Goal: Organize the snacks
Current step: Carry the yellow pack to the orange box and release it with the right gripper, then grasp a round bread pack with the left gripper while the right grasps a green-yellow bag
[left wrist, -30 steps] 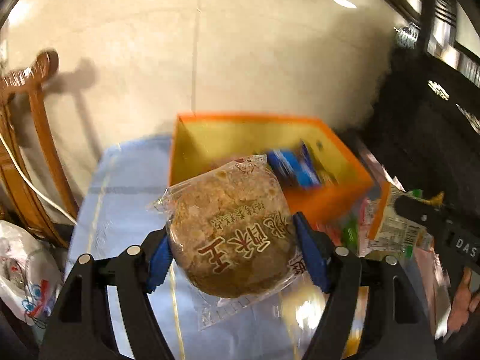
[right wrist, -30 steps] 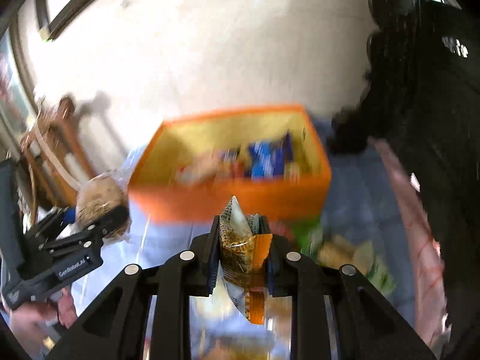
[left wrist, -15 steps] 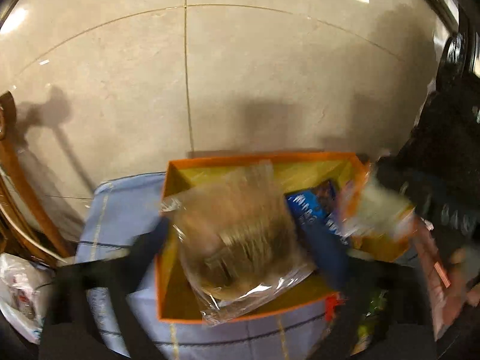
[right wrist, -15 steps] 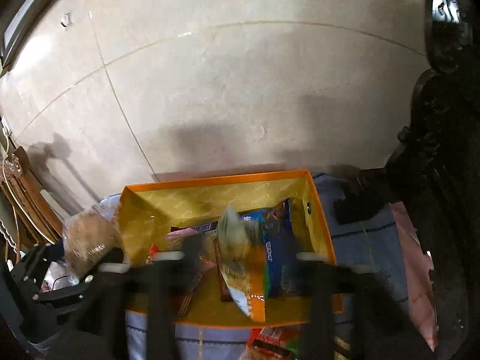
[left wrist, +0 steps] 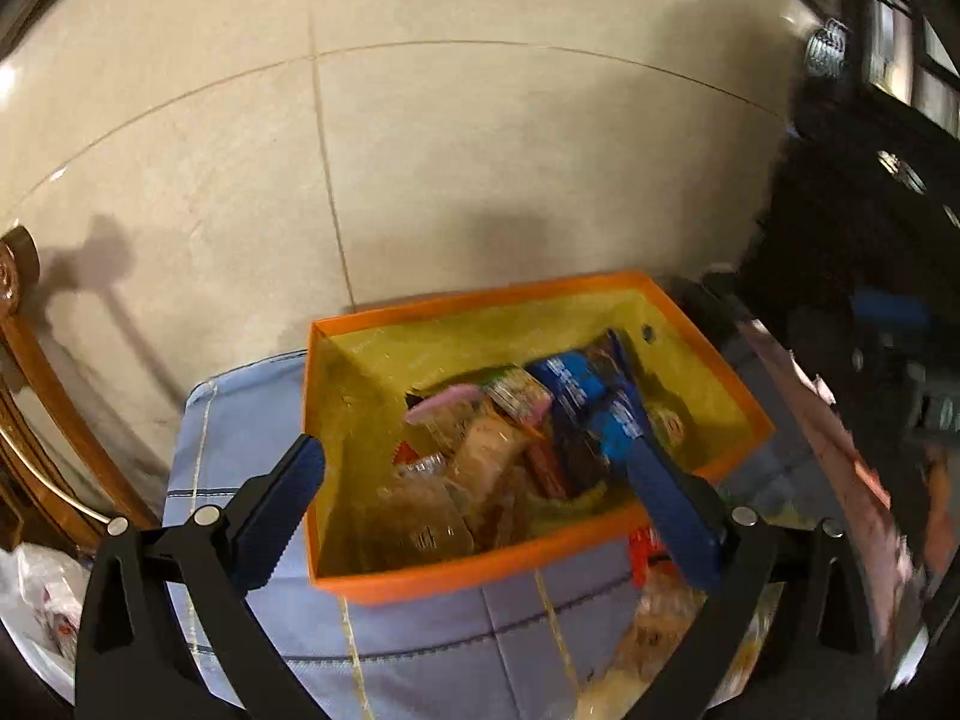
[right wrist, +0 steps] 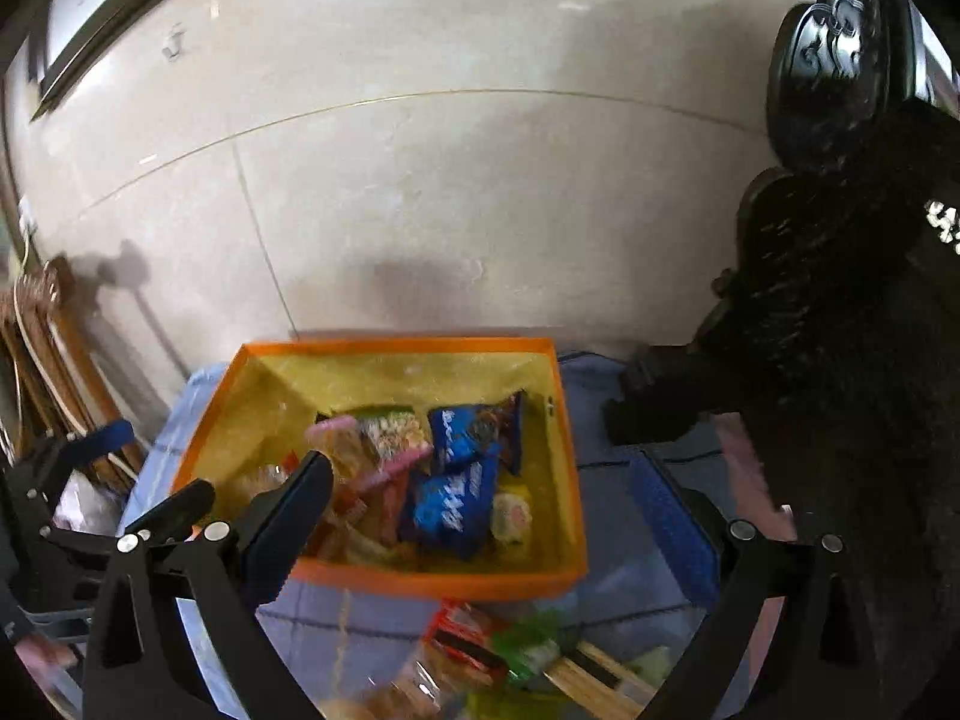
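Observation:
An orange box [left wrist: 480,570] with a yellow inside stands on the blue tablecloth [left wrist: 240,420]. It holds several snack packets. Among them are blue packets [left wrist: 576,390] and a round brown cake in clear wrap [left wrist: 420,522] at the front left. My left gripper [left wrist: 468,438] hangs open above the box with nothing between its pads. In the right wrist view the box [right wrist: 420,582] lies below my right gripper [right wrist: 480,468], which is also open and empty over the blue packets [right wrist: 456,480]. The left gripper [right wrist: 144,468] shows at the box's left side.
Loose snack packets [right wrist: 498,648] lie on the cloth in front of the box, also seen in the left wrist view as loose packets [left wrist: 660,630]. A wooden chair [left wrist: 36,420] and a white plastic bag [left wrist: 42,588] stand at the left. Dark furniture [right wrist: 840,360] rises at the right.
Both grippers moved forward over the box and opened. The round cake left the left gripper and the yellow packet left the right one; both dropped into the box.

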Demonstrator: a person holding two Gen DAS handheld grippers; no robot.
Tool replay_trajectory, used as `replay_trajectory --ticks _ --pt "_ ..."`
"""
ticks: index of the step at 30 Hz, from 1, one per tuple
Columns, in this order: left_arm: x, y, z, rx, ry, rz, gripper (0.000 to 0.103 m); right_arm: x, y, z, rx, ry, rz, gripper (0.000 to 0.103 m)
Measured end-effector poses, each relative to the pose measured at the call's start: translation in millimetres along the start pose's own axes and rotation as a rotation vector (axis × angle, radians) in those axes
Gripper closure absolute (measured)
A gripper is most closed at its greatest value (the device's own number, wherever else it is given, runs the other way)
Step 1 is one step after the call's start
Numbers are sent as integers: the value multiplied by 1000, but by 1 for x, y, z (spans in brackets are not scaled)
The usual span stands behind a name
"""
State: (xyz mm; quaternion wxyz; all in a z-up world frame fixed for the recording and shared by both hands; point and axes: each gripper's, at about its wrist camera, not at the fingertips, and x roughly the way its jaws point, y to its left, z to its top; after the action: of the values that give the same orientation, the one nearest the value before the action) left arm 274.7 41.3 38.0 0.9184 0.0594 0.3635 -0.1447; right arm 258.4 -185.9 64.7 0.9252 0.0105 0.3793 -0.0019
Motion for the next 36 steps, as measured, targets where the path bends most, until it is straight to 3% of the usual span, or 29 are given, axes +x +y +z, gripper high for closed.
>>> replay_trajectory --ticks 4,8,13,16,20,25,29,30,31,32,33,36 --pt "-13 -6 -19 46 8 0 4 -14 -12 -6 19 -5 -14 4" --pt "-26 5 -44 -1 25 -56 4 -26 -21 -22 43 6 7 4" --pt "-33 2 -95 49 54 -126 4 -25 -20 -76 -112 48 10 4" --pt "-23 -10 -125 57 92 -198 4 -11 -22 -116 -148 115 78 4" --pt "-3 -29 -153 66 138 -265 4 5 -11 -152 -263 162 96 4" --pt "24 -60 -176 179 153 -264 4 30 17 -174 -498 133 35 4" --pt "52 -78 -189 239 185 -304 4 56 22 -179 -479 157 86 4" --pt "61 -82 -190 249 237 -309 4 66 18 -177 -414 206 111 17" --pt "71 -84 -191 251 289 -306 4 75 14 -175 -349 255 143 41" --pt "71 -84 -191 253 276 -307 25 77 10 -175 -301 270 162 89" --pt "68 -84 -189 253 254 -324 35 77 10 -173 -288 266 114 103" --pt "67 -83 -188 284 260 -339 43 72 14 -176 -329 277 69 103"
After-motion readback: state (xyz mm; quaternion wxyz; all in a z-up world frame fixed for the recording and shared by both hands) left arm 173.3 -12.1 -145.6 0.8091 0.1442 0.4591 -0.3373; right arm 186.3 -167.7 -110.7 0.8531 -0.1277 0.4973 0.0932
